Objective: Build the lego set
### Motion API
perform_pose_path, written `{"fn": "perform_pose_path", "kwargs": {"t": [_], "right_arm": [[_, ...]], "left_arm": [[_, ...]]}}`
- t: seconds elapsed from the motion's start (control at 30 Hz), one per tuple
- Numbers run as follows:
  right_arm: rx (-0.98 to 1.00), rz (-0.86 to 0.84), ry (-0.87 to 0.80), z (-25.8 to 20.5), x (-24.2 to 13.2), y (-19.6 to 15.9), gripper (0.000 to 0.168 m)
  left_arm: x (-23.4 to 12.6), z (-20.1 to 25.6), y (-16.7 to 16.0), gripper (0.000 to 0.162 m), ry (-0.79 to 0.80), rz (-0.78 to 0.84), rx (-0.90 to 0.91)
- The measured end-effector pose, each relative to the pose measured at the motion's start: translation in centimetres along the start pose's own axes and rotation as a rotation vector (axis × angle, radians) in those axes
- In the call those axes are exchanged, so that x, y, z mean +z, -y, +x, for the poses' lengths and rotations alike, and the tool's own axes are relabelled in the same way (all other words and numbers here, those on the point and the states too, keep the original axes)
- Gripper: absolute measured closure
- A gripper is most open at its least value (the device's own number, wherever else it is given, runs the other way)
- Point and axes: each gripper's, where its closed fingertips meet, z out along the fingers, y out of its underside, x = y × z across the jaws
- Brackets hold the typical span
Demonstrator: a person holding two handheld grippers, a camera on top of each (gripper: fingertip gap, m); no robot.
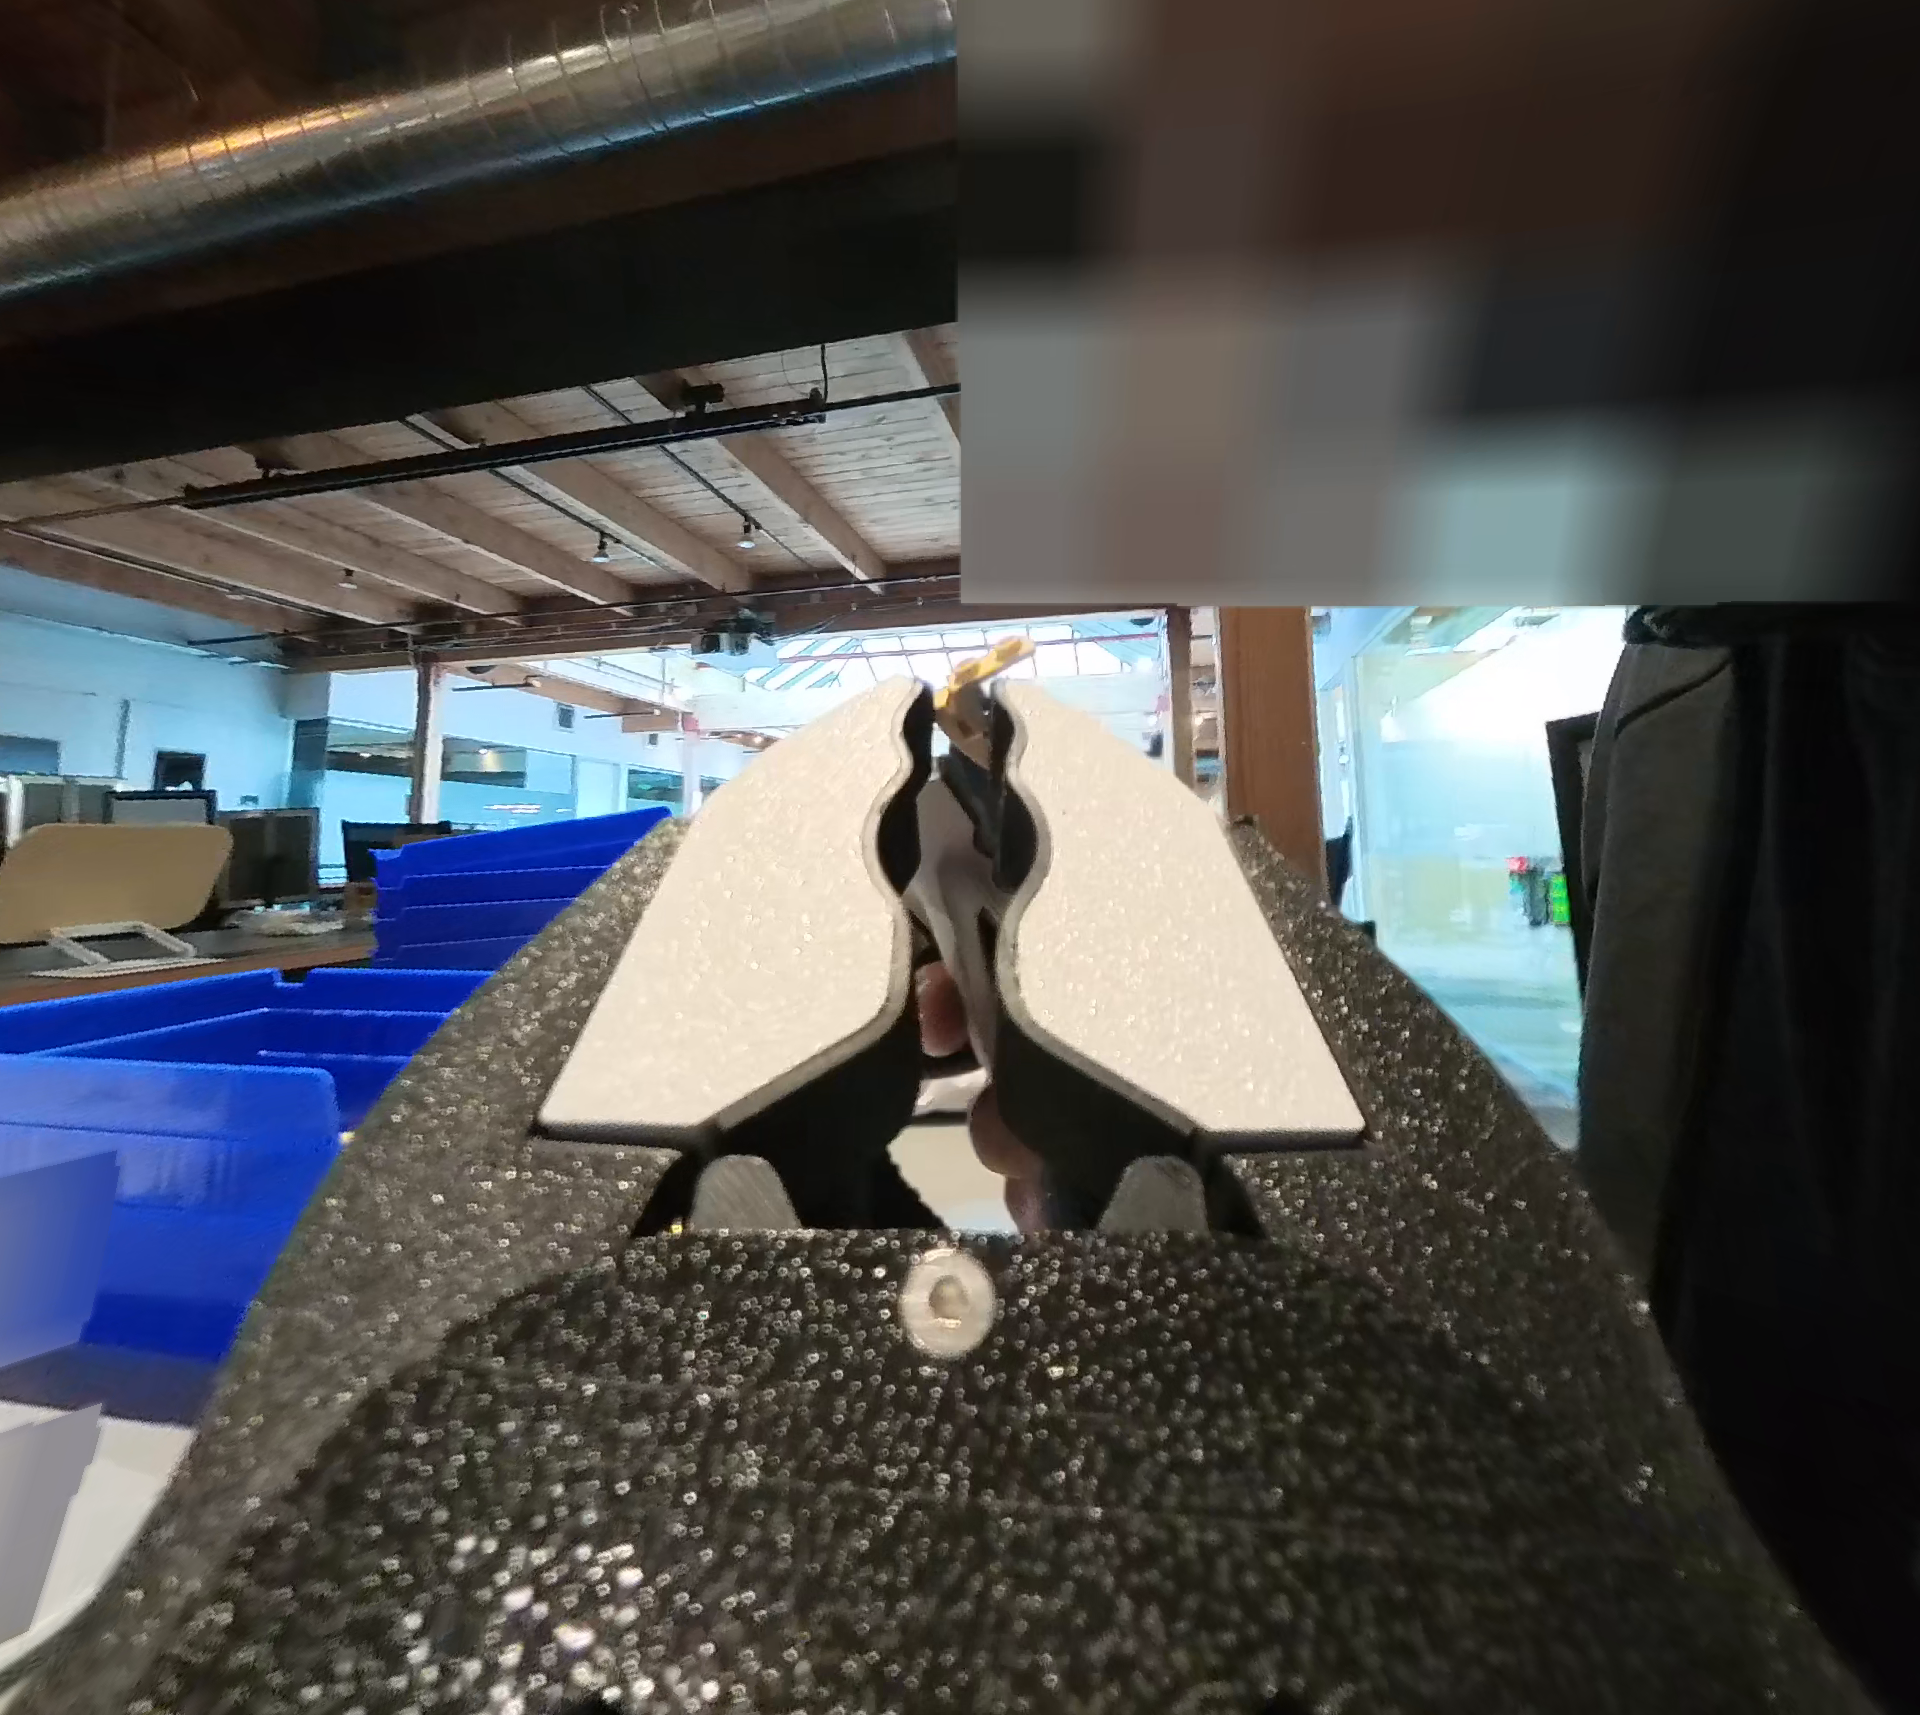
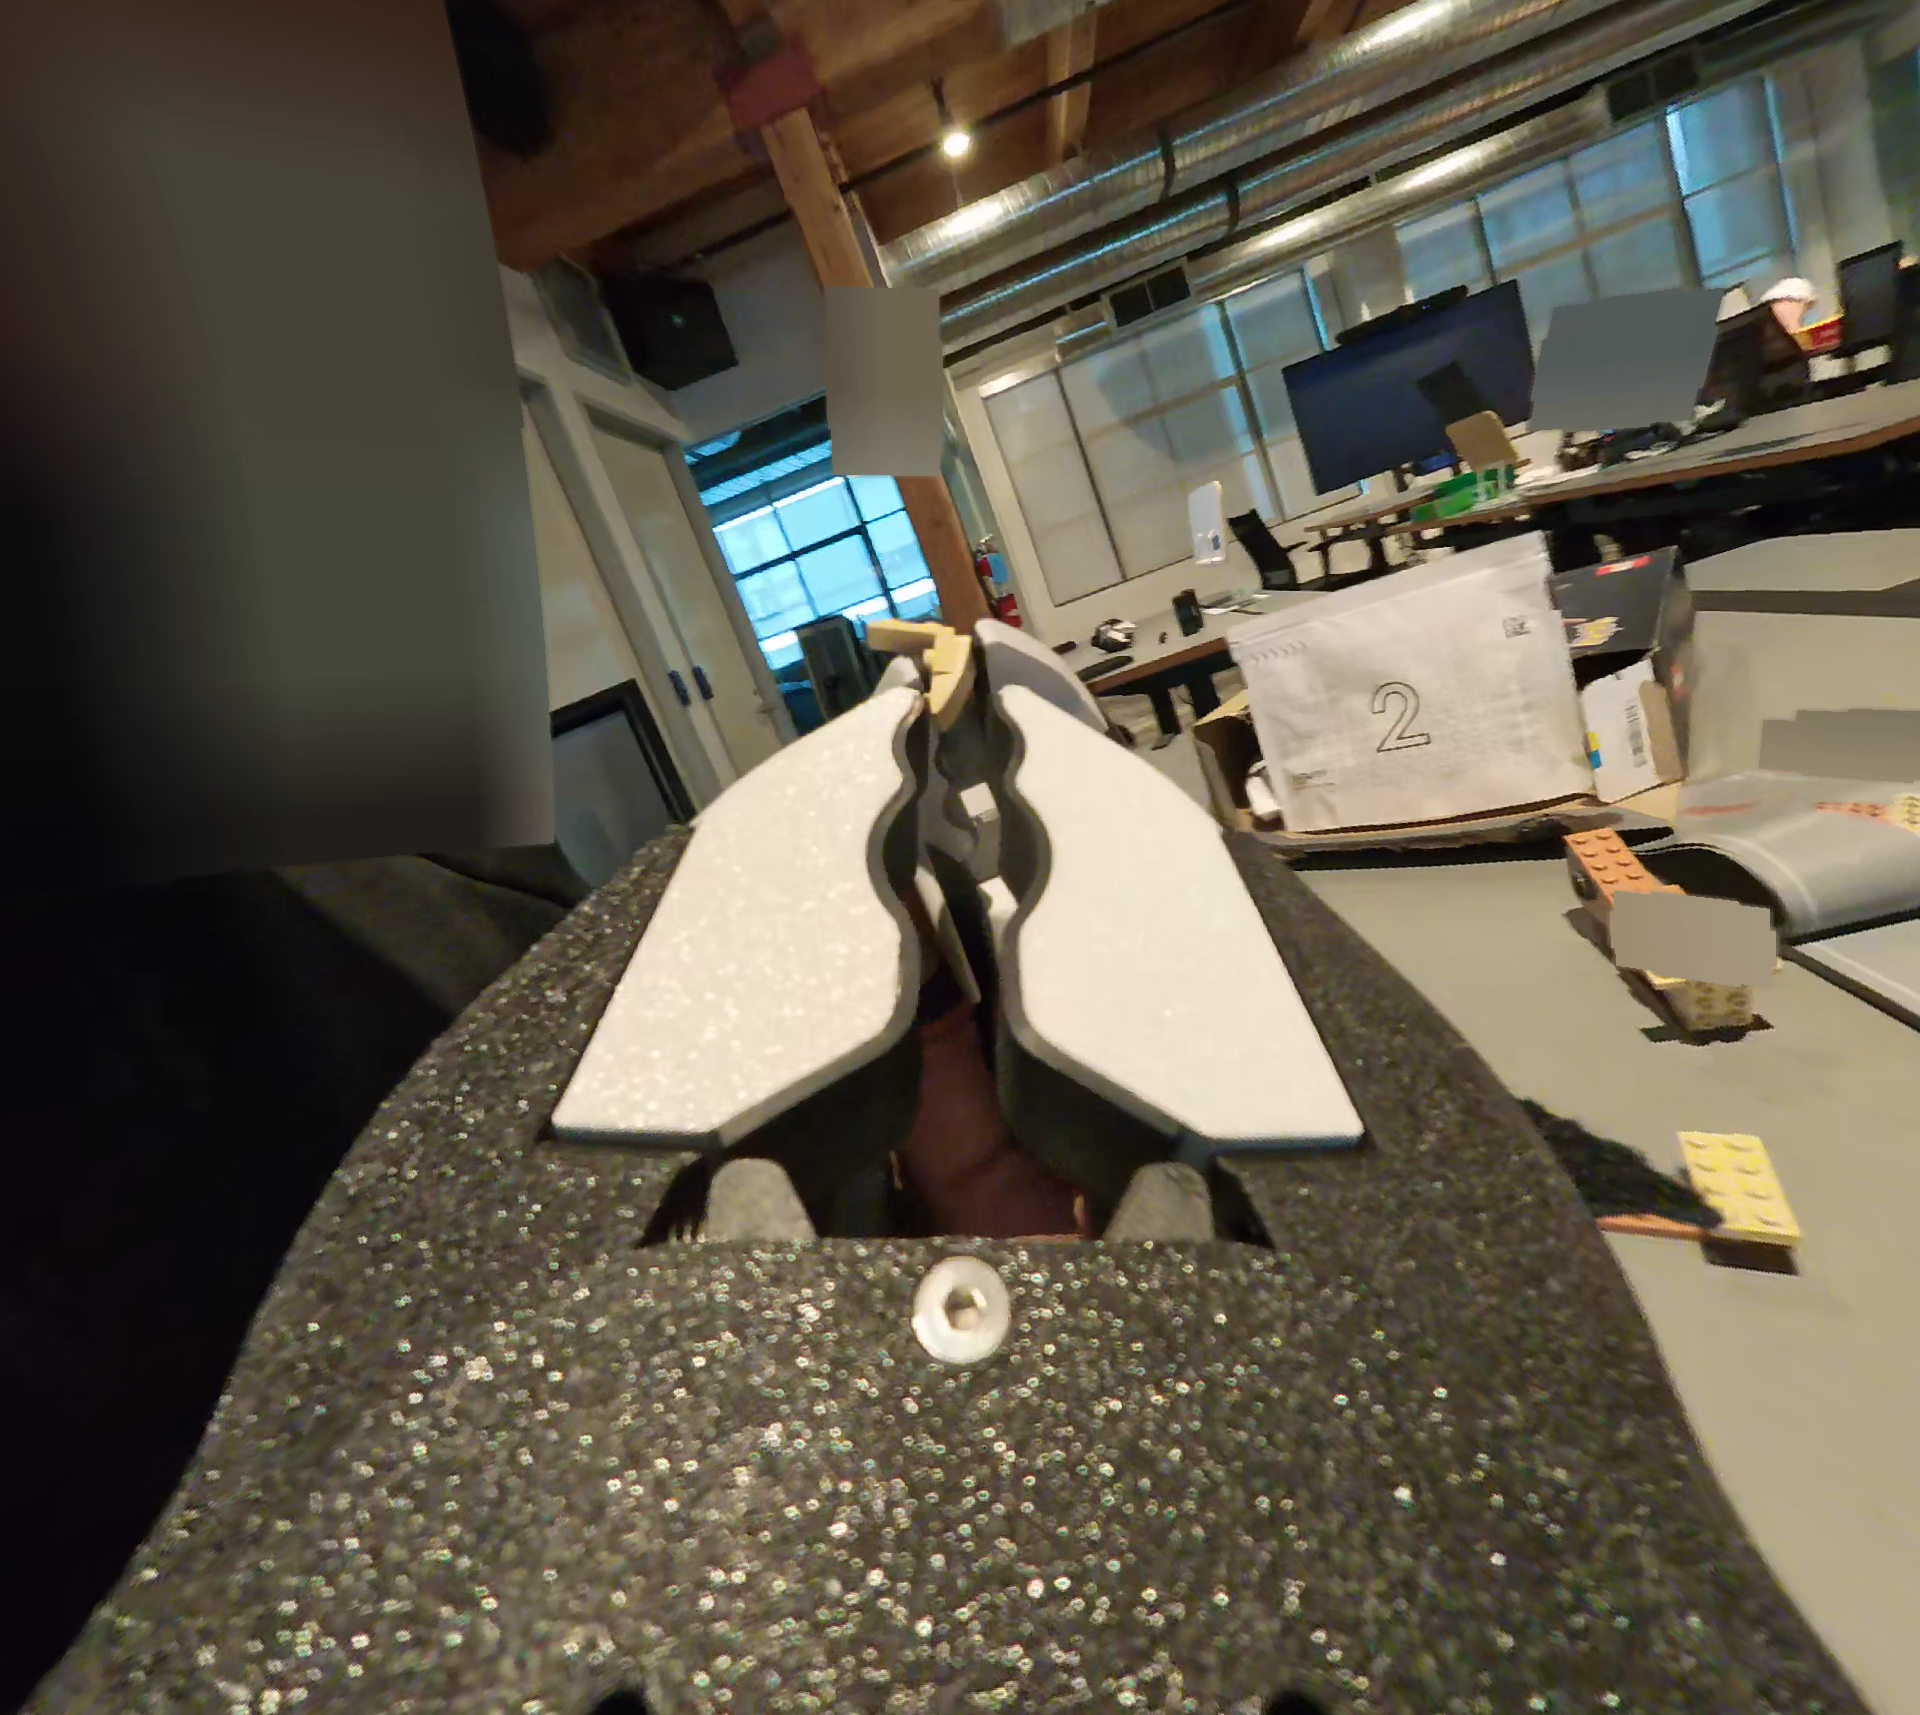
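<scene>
Both grippers are raised above the table and point at each other, tip to tip. My left gripper (image 1: 961,697) is shut on a small tan lego piece (image 1: 985,666) that sticks up from its tips. My right gripper (image 2: 951,678) is shut on a small tan lego piece (image 2: 928,649) at its tips. I cannot tell whether it is one piece or two joined ones. Through each gap I see a grey finger of the other gripper, in the left wrist view (image 1: 948,870) and the right wrist view (image 2: 1039,678), and a hand below.
Blue bins (image 1: 208,1052) stand low on the left. On the grey table (image 2: 1455,1042) are a part-built lego model with an orange plate (image 2: 1616,865), a yellow plate (image 2: 1740,1187), an open booklet (image 2: 1808,844), a white bag (image 2: 1403,699) and a cardboard box. A person in dark clothing (image 1: 1756,1042) is close by. The tips of both grippers are at nearly the same place.
</scene>
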Motion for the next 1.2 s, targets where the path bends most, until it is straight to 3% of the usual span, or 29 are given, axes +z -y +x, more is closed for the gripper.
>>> {"fn": "perform_pose_path", "kwargs": {"t": [0.5,1.2], "right_arm": [[0.089,-0.011,0.147,-1.1,-0.7,-0.1,0.161],[0.101,0.002,0.189,-1.3,-1.0,-0.2,0.163]], "left_arm": [[0.5,0.8,-0.4,0.153,-0.028,-0.044,0.113],[0.7,1.1,-0.7,0.153,-0.029,-0.049,0.050]]}}
